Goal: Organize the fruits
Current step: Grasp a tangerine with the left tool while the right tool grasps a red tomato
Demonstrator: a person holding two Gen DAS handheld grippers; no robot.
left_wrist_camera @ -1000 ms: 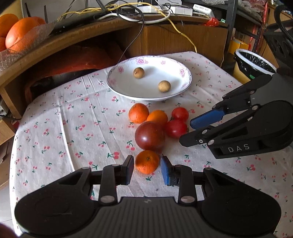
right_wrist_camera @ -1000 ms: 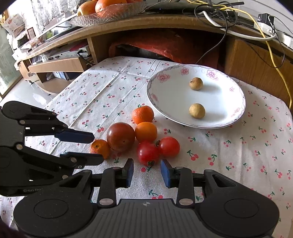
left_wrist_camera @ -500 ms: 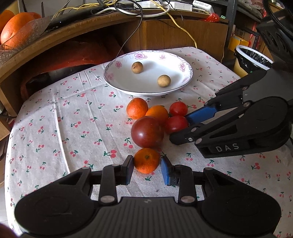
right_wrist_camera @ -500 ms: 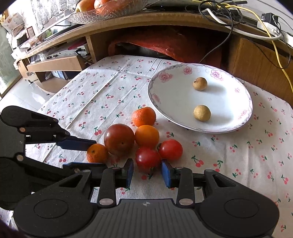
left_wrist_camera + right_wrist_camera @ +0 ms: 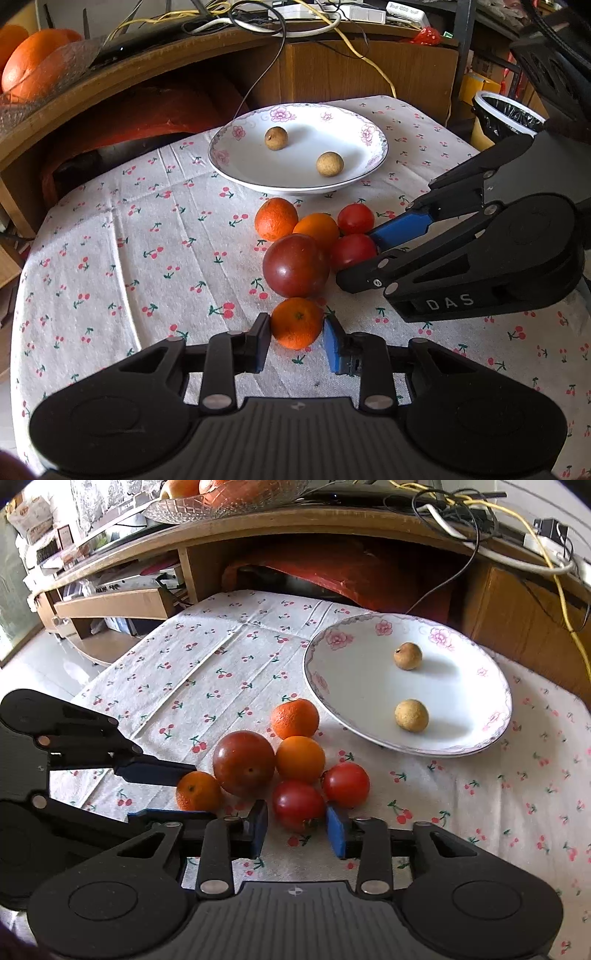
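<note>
A small orange (image 5: pixel 297 323) lies on the cherry-print cloth between the fingers of my left gripper (image 5: pixel 297 330), which is open and straddles it closely. My right gripper (image 5: pixel 296 825) is open around a red tomato (image 5: pixel 297 805). From the left wrist view the right gripper (image 5: pixel 356 258) comes in from the right onto that tomato (image 5: pixel 352 251). The right wrist view shows the left gripper (image 5: pixel 201 792) at the small orange (image 5: pixel 197 790). Touching them are a big dark-red fruit (image 5: pixel 295 266), two oranges (image 5: pixel 276 218) (image 5: pixel 316 230) and a second tomato (image 5: pixel 355 218). The flowered plate (image 5: pixel 225 162) behind holds two brown longans (image 5: pixel 275 138) (image 5: pixel 329 163).
A wooden shelf behind the table carries a glass bowl of oranges (image 5: pixel 33 62) and loose cables (image 5: pixel 303 22). A lined waste bin (image 5: pixel 506 118) stands off the table's far right corner. The cloth's left half (image 5: pixel 110 240) is bare. The table drops off at the left edge.
Both grippers have moved forward and down toward the fruit pile. The small orange now sits between the left fingers and the near tomato between the right fingers. Finger gaps look unchanged.
</note>
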